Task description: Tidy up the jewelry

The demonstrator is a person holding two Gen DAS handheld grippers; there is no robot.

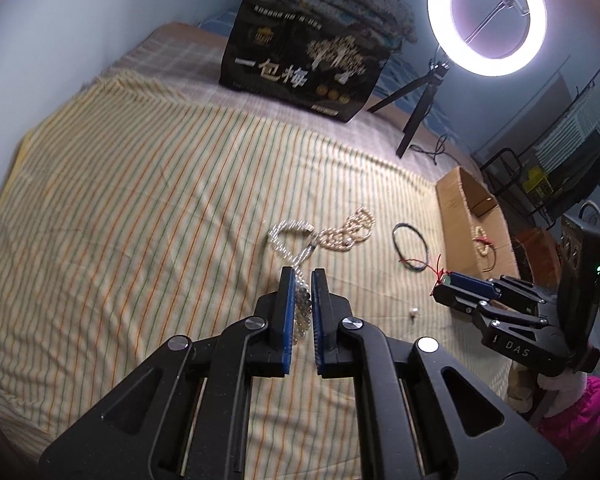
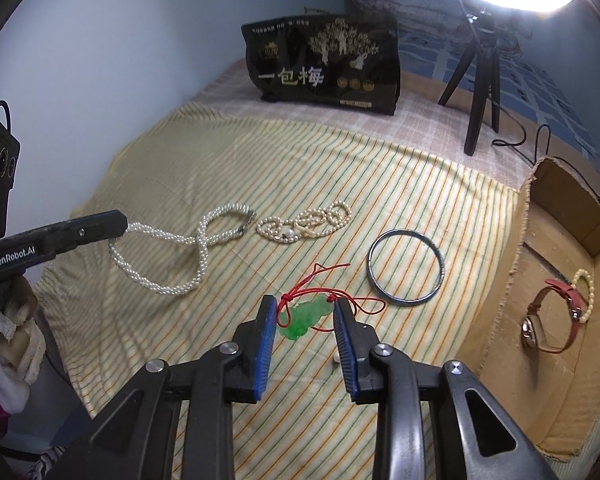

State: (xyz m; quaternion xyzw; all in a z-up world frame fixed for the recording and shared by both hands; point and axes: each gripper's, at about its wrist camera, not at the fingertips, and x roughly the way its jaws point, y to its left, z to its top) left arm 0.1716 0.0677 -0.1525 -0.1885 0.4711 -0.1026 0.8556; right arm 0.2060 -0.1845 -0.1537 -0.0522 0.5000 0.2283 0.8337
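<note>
Filling both views, a bed (image 1: 140, 200) under a yellow sheet with green and orange stripes. At 12 o'clock in the left wrist view, upright at the far end, a black bag (image 1: 304, 68) printed with pale characters and a tree. At 1 o'clock, lit, a ring light (image 1: 488, 70) on a small black tripod. At 3 o'clock in the right wrist view, open-topped on the sheet, a cardboard box (image 2: 500, 320).

Left fingers (image 1: 289, 292): shut tight on one end of a white pearl rope (image 2: 160, 286), beads showing between the blue pads, the rest trailing away toward 12 o'clock in a figure-of-eight loop on the sheet. Seen from the right wrist at 9 o'clock, with the rope running out of the tips toward 3.

Right fingers (image 2: 269, 320): only partly closed (pads well short of meeting), clamped on a green pendant (image 2: 304, 318) that sits between the two tips, red cord spilling out toward 12 and 3 o'clock.

Beyond the pendant at 12 o'clock, just beside the rope's far end, a cream pearl necklace (image 2: 300, 224) in loose coils. At 2 o'clock of the right tips, flat on the sheet, near the cord, a dark bangle (image 2: 370, 268). Inside the box, a watch (image 2: 530, 328) on a reddish strap, touching a pale bead bracelet (image 2: 590, 292). Smallest, close under the right-hand pad at 5 o'clock of the pendant, a tiny pearl stud (image 2: 335, 360).
</note>
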